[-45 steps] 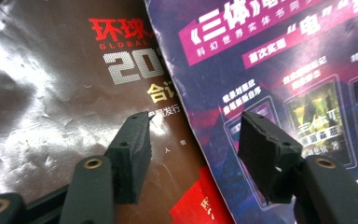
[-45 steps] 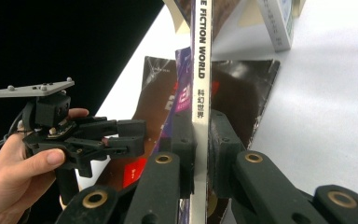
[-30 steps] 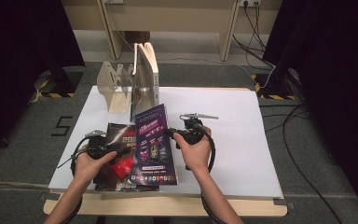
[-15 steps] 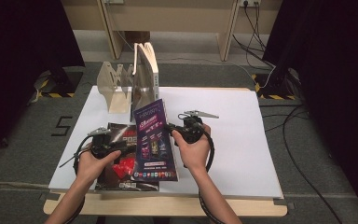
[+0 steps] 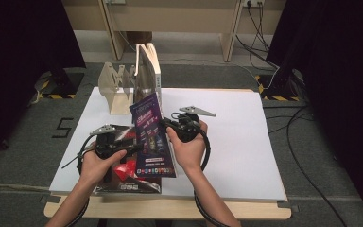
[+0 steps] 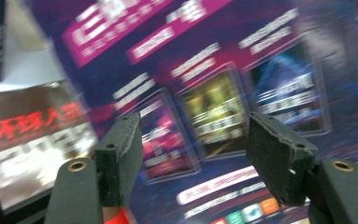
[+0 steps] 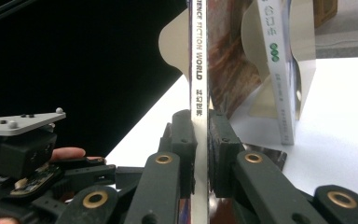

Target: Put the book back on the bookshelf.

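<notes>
- A desk topped with a white sheet (image 5: 227,142) stands on grey carpet, with dark curtains at both sides and a pale wall with cables behind.
- Near the far left corner of the desk stands a slotted wooden rack (image 5: 118,87); one book (image 5: 149,71) is upright in it, spine towards the person.
- At the near left edge of the desk lies a flat stack of magazines (image 5: 127,182) with red and dark covers.
- The purple magazine (image 5: 152,137) is lifted off that stack and stands almost on edge, its long axis running from the near edge of the desk towards the rack, far end highest.
- The right gripper (image 5: 177,126) is clamped on the magazine's spine edge; in the right gripper view its pads (image 7: 182,140) press both sides of the thin spine (image 7: 198,93), printed "SCIENCE FICTION WORLD".
- The left gripper (image 5: 123,144) sits just left of the cover, jaws spread wide with nothing between them; in the left gripper view the purple cover (image 6: 223,70) faces the pads (image 6: 121,149) close by, but I cannot tell whether they touch it.
- The rack lies straight beyond the magazine's far end, and in the right gripper view the spine lines up just beside the standing book (image 7: 279,70).
- My judgement: the right hand is the carrier, and the coming move is to push the magazine along its long axis into a free slot left of that book, the left gripper steadying the cover.
</notes>
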